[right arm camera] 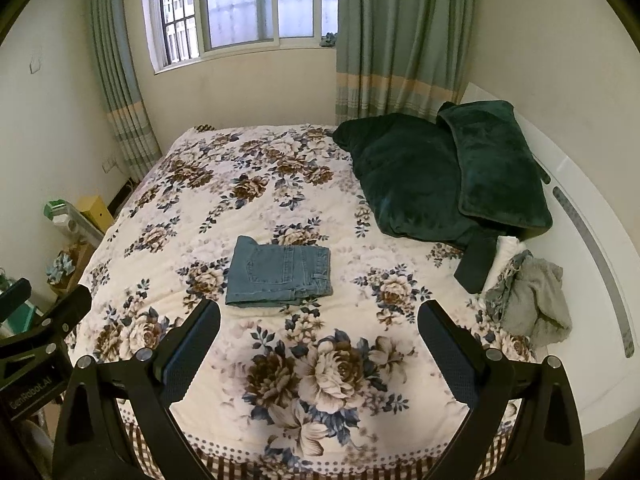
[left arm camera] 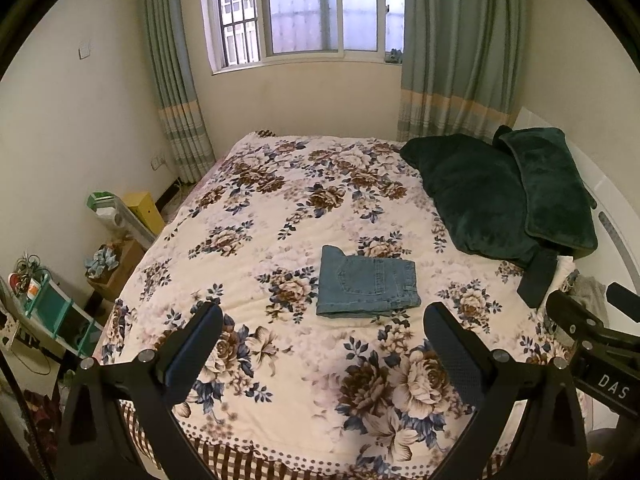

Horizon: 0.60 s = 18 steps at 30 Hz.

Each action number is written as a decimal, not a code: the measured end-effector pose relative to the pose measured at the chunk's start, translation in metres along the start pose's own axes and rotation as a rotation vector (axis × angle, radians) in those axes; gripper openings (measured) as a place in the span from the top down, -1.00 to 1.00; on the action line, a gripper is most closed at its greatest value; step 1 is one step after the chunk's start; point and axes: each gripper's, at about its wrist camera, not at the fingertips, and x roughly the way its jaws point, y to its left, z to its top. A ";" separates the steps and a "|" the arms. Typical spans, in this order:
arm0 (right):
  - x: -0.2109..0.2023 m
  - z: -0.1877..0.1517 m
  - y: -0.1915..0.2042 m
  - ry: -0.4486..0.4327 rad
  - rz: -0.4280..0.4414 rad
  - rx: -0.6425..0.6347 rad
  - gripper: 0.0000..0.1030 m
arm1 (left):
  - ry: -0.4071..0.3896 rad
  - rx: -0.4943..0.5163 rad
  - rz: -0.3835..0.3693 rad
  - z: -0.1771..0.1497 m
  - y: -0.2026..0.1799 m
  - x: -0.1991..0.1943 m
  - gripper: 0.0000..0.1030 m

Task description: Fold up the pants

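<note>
The pants [left arm camera: 367,286] lie folded on the bed [left arm camera: 260,208] at twelve o'clock; left gripper [left arm camera: 322,344] and right gripper [right arm camera: 318,344] spread, empty. Folding looks finished; next, withdraw.

Floral quilt [left arm camera: 280,208] covers bed. Two dark green pillows [right arm camera: 440,176] piled at right by white headboard [right arm camera: 592,240]; grey cloth [right arm camera: 532,300] bunched just below them. Green curtains [left arm camera: 452,48] flank window [left arm camera: 304,12]. Yellow box [left arm camera: 144,210] on floor, left.

Folded jeans [right arm camera: 279,272] are seen flat mid-bed [right arm camera: 248,364]. The right gripper [right arm camera: 319,330] is held spread and empty above the near edge, apart from them.
</note>
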 end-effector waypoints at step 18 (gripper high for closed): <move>-0.006 0.001 0.000 -0.007 0.001 0.006 -0.96 | -0.005 0.004 0.002 0.002 -0.003 -0.001 -1.00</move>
